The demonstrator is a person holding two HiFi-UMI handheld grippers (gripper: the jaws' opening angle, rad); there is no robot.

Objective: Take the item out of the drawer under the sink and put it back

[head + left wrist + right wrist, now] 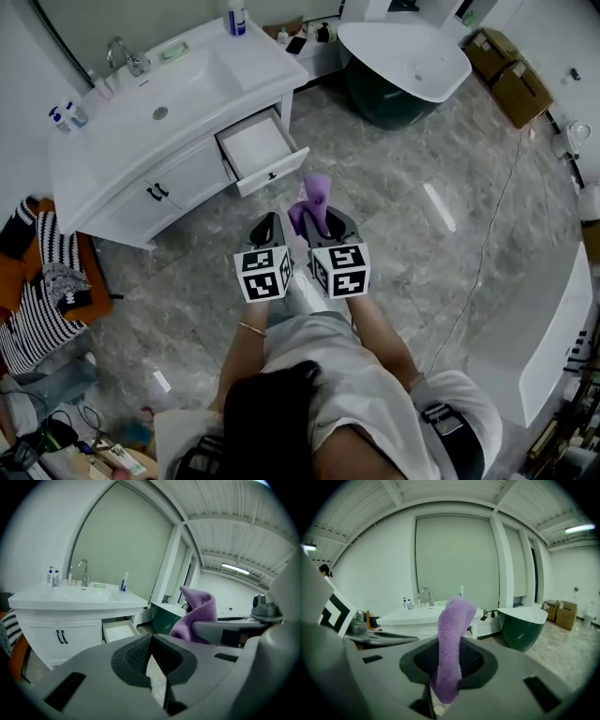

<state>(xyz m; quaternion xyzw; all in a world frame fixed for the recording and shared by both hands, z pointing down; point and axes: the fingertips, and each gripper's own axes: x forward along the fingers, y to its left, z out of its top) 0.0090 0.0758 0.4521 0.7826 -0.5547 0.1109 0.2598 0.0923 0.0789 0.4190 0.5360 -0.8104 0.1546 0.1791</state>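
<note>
Right claw [449,656] clamped on the purple cloth [452,634], just short of the open drawer [272,173] under the sink [187,84]; left claw [151,641] closed, empty; judgement: carry the cloth well inside the drawer before release.

Drawer [255,145] stands pulled out of the vanity [141,202], top open to approach from above. The inside looks bare white, though the rear corners are hard to read. Open marble floor [394,216] lies before its front. Bathtub [403,61] bounds the right, and a chair heaped with clothes [47,272] bounds the left.
</note>
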